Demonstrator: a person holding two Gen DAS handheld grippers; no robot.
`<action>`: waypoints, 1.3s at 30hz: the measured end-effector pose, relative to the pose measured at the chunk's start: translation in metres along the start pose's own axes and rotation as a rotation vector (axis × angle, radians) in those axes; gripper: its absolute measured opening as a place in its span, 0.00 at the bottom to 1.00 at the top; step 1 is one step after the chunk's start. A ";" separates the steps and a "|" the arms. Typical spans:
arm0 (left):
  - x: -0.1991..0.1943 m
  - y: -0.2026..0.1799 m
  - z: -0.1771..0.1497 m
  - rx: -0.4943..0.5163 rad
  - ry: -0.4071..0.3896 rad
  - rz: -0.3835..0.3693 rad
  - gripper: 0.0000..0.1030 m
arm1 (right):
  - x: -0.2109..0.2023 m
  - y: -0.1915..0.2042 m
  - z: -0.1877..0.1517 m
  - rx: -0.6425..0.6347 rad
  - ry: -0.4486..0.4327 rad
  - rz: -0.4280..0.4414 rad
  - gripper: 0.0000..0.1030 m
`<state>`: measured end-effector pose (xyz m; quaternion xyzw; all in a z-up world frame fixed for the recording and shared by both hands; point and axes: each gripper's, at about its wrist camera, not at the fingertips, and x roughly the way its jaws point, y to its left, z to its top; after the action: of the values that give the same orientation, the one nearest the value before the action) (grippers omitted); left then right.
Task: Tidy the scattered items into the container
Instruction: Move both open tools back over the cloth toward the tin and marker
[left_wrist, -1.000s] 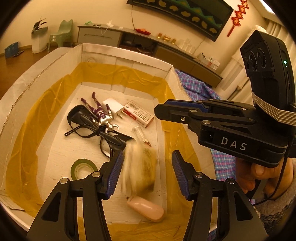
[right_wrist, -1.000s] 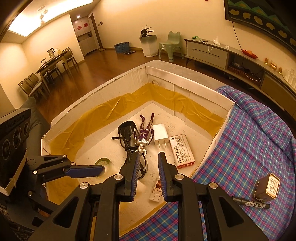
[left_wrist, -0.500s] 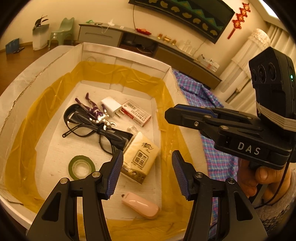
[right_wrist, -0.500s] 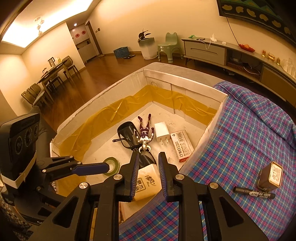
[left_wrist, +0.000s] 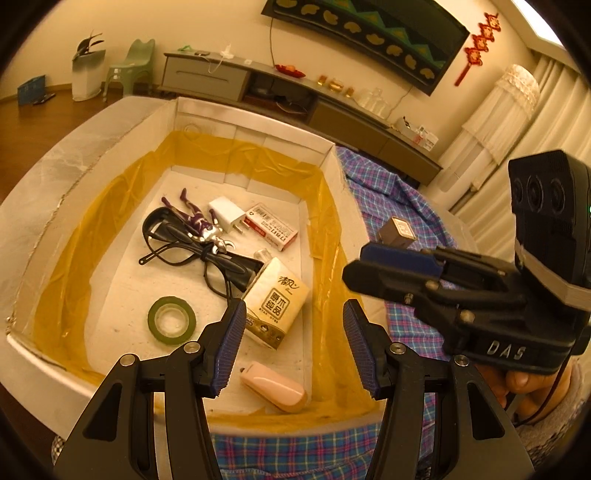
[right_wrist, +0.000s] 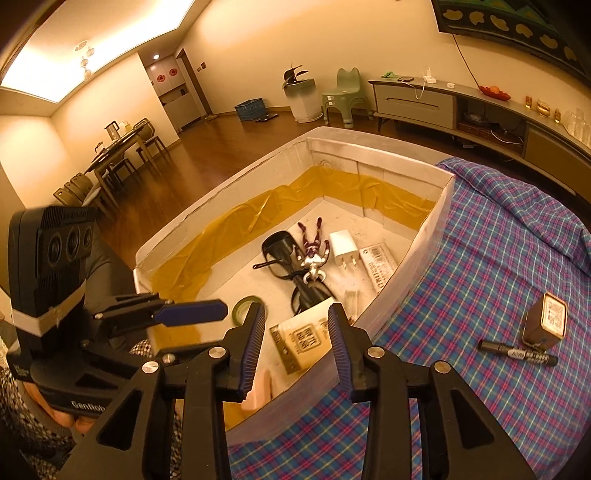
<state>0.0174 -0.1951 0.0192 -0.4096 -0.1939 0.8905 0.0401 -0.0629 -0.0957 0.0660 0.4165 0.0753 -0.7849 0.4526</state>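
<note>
The marker and small brown box lie outside the container, at its 3 o'clock. Both the right gripper and left gripper gape empty (over the container). The marker could roll when pinched.

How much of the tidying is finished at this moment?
Most is done: the tissue pack, glasses, tape roll, charger and other small things lie inside the box. Nothing is in hand; left gripper and right gripper are open. The marker and small brown box remain on the cloth.
</note>
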 end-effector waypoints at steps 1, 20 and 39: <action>-0.002 -0.002 0.000 0.004 -0.002 0.000 0.56 | -0.002 0.002 -0.002 0.001 -0.002 0.003 0.37; -0.025 -0.043 -0.013 0.085 -0.015 -0.004 0.56 | -0.040 -0.012 -0.047 0.151 -0.062 0.068 0.40; 0.007 -0.134 -0.022 0.252 0.039 -0.033 0.56 | -0.092 -0.089 -0.094 0.326 -0.163 -0.022 0.47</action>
<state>0.0174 -0.0634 0.0523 -0.4151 -0.0867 0.8990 0.1097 -0.0541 0.0620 0.0492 0.4186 -0.0855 -0.8227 0.3751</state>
